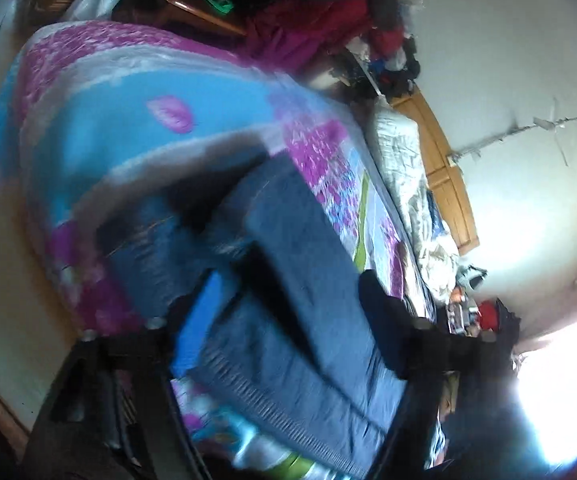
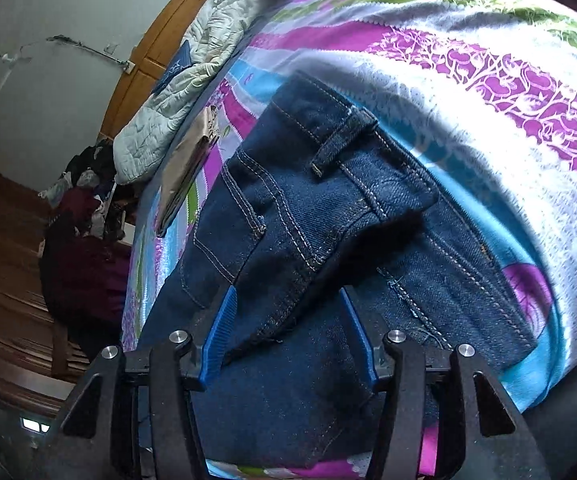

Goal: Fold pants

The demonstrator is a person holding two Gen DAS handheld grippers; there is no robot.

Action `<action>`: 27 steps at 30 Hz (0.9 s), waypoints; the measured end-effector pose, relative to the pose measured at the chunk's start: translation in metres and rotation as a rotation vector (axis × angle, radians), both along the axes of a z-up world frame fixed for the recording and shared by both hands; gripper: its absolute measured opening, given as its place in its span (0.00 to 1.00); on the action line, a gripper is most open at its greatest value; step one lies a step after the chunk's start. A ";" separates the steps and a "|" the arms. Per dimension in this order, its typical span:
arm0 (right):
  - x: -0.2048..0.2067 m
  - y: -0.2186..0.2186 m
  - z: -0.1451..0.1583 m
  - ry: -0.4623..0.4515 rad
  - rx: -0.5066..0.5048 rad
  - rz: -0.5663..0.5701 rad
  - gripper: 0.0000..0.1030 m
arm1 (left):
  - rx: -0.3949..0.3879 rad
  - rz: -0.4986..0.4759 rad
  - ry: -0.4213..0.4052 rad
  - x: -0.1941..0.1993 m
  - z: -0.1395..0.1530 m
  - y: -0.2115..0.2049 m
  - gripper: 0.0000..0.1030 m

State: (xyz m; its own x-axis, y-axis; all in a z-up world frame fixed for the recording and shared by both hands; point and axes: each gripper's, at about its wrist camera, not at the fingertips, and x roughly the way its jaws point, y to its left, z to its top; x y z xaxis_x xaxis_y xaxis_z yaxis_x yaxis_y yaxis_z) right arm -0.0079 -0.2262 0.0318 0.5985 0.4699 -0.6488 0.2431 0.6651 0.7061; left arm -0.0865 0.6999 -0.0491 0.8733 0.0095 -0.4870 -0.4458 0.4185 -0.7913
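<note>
Jeans [image 2: 288, 216] on bedspread [image 2: 468, 80]; your right claw [image 2: 288, 300] spread over them, left claw [image 1: 288, 280] released.

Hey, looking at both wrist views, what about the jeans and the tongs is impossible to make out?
- Left wrist view: motion blur smears the jeans; the left tongs show no clear grip.
- Right wrist view: the right tongs straddle a denim fold; contact unclear.
- Both views: frame edges cut off the jeans' legs.
</note>
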 end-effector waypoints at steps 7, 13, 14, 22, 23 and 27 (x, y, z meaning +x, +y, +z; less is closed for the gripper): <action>0.012 0.005 -0.013 0.036 0.054 -0.002 0.62 | -0.135 -0.031 0.144 0.045 -0.022 0.024 0.71; 0.016 0.004 -0.008 -0.015 -0.010 0.016 0.69 | -0.131 -0.032 0.149 0.066 -0.021 0.031 0.57; 0.018 0.000 -0.009 -0.023 -0.003 -0.013 0.69 | -0.130 -0.031 0.151 0.065 -0.021 0.031 0.55; 0.049 -0.017 -0.015 -0.040 0.067 -0.071 0.58 | -0.140 -0.018 0.156 0.050 -0.025 0.034 0.54; 0.047 -0.018 -0.016 -0.042 0.068 -0.065 0.58 | -0.131 -0.023 0.162 0.050 -0.025 0.034 0.48; 0.043 -0.019 -0.029 -0.051 0.033 -0.145 0.45 | -0.107 -0.052 0.198 0.052 -0.031 0.035 0.06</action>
